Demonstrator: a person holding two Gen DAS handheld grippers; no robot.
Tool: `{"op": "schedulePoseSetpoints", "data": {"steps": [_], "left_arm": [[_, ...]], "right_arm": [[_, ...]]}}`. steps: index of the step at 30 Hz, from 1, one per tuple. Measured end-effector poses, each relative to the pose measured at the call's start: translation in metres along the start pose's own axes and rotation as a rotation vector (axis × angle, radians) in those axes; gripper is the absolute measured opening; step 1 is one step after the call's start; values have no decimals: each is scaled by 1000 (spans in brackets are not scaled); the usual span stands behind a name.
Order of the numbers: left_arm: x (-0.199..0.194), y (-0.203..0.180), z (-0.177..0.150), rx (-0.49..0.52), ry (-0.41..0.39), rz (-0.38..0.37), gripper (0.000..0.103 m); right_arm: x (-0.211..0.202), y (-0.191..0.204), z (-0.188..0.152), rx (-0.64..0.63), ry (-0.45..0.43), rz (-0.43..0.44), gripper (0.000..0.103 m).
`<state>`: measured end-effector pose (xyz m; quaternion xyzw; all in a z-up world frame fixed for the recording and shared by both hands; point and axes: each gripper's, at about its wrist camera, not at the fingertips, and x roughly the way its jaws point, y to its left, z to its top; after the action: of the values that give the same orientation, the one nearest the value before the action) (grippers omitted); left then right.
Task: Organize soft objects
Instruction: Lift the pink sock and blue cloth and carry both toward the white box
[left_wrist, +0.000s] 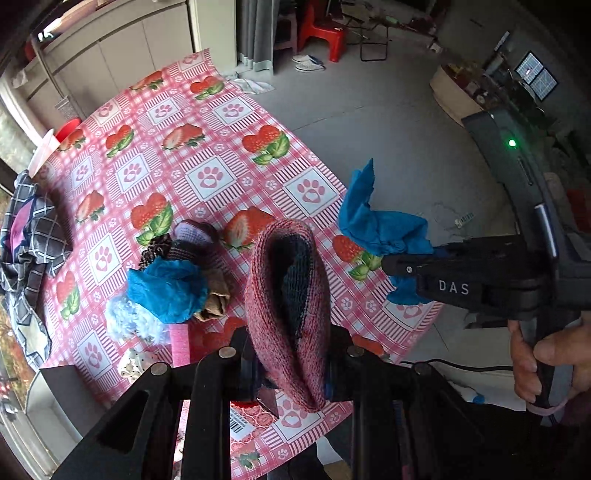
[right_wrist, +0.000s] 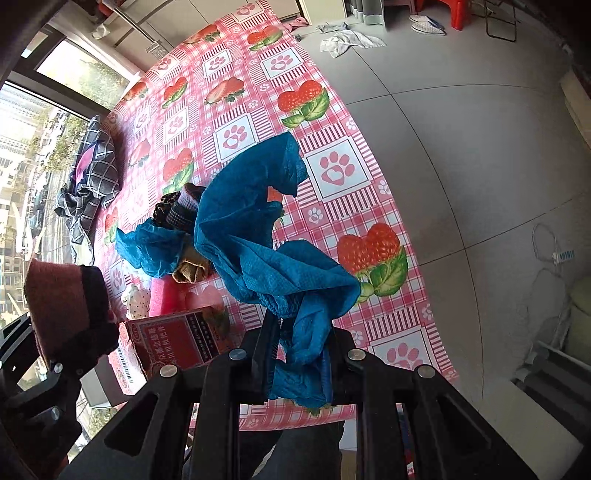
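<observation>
Lower centre of my left view, the knit hat stands pinched in my left tongs, long axis up-frame; the red box is just below. Right tongs clamp the blue cover.

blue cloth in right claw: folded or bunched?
Bunched. The blue cloth hangs crumpled and twisted from the shut right claw, loose ends trailing above the tablecloth; no neat fold shows.
</observation>
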<state>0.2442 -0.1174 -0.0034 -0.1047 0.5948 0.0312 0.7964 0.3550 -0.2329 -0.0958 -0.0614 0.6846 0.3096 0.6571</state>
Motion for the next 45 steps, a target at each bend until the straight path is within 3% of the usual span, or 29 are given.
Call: {"op": "schedulePoseSetpoints", "data": {"steps": [13, 20, 33, 45], "left_arm": [[-7, -12, -76, 122, -5, -118, 26], [-25, 10, -128, 97, -37, -97, 26], [-61, 116, -212, -229, -139, 97, 26], [-85, 212, -293, -600, -181, 213, 26]], "right_arm": [[14, 13, -78, 103, 34, -54, 21], [20, 39, -123, 101, 49, -66, 21], [32, 115, -182, -84, 75, -58, 21], [32, 231, -195, -460, 65, -53, 21]]}}
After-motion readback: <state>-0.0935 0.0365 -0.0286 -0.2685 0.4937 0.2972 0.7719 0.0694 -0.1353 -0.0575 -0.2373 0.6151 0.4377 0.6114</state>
